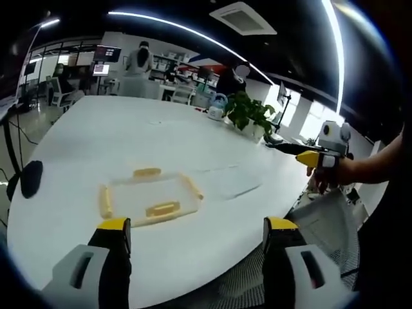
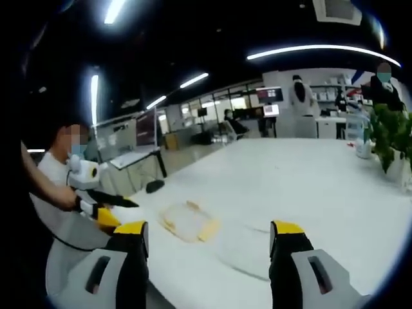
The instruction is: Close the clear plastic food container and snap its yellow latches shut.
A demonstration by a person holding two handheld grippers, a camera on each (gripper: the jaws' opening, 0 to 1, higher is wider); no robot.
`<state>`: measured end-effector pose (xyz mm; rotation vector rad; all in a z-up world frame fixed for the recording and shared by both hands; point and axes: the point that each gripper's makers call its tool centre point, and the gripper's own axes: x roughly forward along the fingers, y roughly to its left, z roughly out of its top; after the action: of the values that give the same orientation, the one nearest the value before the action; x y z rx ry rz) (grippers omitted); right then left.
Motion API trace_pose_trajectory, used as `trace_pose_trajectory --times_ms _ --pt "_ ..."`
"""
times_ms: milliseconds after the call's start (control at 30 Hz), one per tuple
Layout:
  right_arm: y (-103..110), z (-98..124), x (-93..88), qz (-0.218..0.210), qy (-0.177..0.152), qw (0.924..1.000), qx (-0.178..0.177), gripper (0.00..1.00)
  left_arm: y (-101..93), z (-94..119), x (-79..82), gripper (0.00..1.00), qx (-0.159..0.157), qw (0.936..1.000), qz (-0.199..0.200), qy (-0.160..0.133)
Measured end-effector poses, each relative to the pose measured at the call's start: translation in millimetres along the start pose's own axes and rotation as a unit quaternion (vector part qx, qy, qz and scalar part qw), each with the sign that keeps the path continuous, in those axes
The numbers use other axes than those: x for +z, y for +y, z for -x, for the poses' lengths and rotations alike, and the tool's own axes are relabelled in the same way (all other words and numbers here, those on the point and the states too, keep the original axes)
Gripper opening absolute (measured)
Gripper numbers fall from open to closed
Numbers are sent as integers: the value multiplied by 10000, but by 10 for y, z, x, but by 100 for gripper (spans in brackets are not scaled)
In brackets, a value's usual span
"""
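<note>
Left gripper view: the left gripper hangs back over the near edge of the big white table, yellow-tipped jaws spread wide, nothing in them.
Container: the clear shallow plastic food container with yellow latches sits flat on the table just ahead of the jaws, a bit left of centre. Can't tell if the lid is fully seated.
Other hand: the right gripper comes in from the right, off past the table edge, well apart from the box.
Background: a green potted plant further down the table.
Right gripper view: the right gripper's own jaws are wide open too, gripping nothing, with the container ahead and slightly left.
Also there: the left gripper at the left edge; hard to read its jaws from here.
Handling guess: looks light and slick, thin walls that'll flex and slide when pushed. I'd pin the lid with one jaw and press each latch at its middle.
</note>
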<state>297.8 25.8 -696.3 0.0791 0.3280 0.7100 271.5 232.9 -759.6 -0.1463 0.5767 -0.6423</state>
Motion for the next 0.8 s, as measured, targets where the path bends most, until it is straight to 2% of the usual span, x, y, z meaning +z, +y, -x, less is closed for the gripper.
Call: trace_pose_trajectory --times_ms 433,633,800 --pt "98 -159 33 89 16 9998 169 83 68 7 24 99 -78 9999 110 9" --pt "122 -180 46 73 14 9997 219 85 85 19 28 99 -157 9997 167 13" --pt "151 -204 53 64 25 9996 258 88 122 21 19 99 -174 9998 31 104"
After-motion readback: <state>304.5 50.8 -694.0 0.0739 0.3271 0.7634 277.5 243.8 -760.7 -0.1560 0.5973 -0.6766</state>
